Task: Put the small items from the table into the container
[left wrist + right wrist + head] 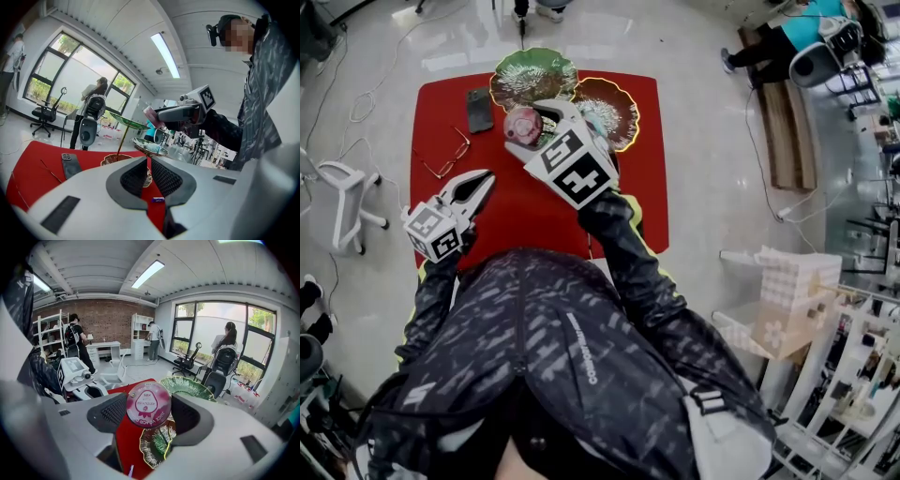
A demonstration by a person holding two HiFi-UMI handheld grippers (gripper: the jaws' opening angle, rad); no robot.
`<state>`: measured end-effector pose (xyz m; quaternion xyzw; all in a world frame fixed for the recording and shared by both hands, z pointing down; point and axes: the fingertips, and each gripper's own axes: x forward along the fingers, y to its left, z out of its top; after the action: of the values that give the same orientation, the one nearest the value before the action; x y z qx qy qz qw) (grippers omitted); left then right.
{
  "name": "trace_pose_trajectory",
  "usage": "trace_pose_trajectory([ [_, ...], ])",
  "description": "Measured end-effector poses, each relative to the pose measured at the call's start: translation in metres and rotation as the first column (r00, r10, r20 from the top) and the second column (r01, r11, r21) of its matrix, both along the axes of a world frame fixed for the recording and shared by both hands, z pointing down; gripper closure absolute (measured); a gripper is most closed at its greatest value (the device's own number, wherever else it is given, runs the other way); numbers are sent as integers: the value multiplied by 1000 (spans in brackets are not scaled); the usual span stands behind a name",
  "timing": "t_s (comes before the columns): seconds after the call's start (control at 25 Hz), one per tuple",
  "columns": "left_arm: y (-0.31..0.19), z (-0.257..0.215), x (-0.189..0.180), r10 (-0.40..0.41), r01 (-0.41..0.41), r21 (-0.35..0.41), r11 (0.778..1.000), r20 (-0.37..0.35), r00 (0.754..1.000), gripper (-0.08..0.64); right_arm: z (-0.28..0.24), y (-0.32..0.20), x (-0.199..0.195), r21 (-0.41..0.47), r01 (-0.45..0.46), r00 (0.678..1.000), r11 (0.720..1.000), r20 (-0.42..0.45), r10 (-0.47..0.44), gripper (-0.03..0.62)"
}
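Sides of pink round tin (148, 404) hidden between jaws of right gripper (147, 416)

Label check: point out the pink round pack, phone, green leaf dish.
pink round pack (148, 405): right gripper view, label centre.
phone (479, 110): head view, body centre.
green leaf dish (534, 75): head view, bare centre.

The plain red cloth table cover (534, 211) is showing no pattern. The round pink plastic cup (148, 405) is displaying a pale strawberry-shaped label with darker pink lettering. The green leaf-shaped glass dish (534, 73) is showing radiating veins. The brown fan-shaped dish (614, 108) is showing green-white streaks and a yellow rim. The flat rectangular phone (479, 110) is looking dark grey.
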<state>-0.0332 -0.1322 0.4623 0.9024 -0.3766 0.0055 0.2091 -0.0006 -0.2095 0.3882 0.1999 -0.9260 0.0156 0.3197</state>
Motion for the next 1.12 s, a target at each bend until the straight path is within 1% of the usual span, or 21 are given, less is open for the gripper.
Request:
trace_pose_trajectory([
  [0.28, -3, 1, -6, -15, 15, -3, 1000, -2, 1000, 531, -13, -26, -2, 21, -16, 1000, 1000, -7, 16, 291],
  [0.6, -8, 7, -12, -35, 35, -11, 999, -10, 999, 531, -9, -60, -11, 17, -29, 999, 999, -17, 29, 291],
  [0.84, -5, 8, -16, -64, 64, -20, 998, -14, 998, 531, 3, -78, -13, -8, -25, 998, 1000, -52, 25, 291],
  [1.12, -5, 14, -26, -92, 91, -29, 995, -15, 996, 531, 23, -96, -19, -15, -19, 997, 1000, -82, 17, 291],
])
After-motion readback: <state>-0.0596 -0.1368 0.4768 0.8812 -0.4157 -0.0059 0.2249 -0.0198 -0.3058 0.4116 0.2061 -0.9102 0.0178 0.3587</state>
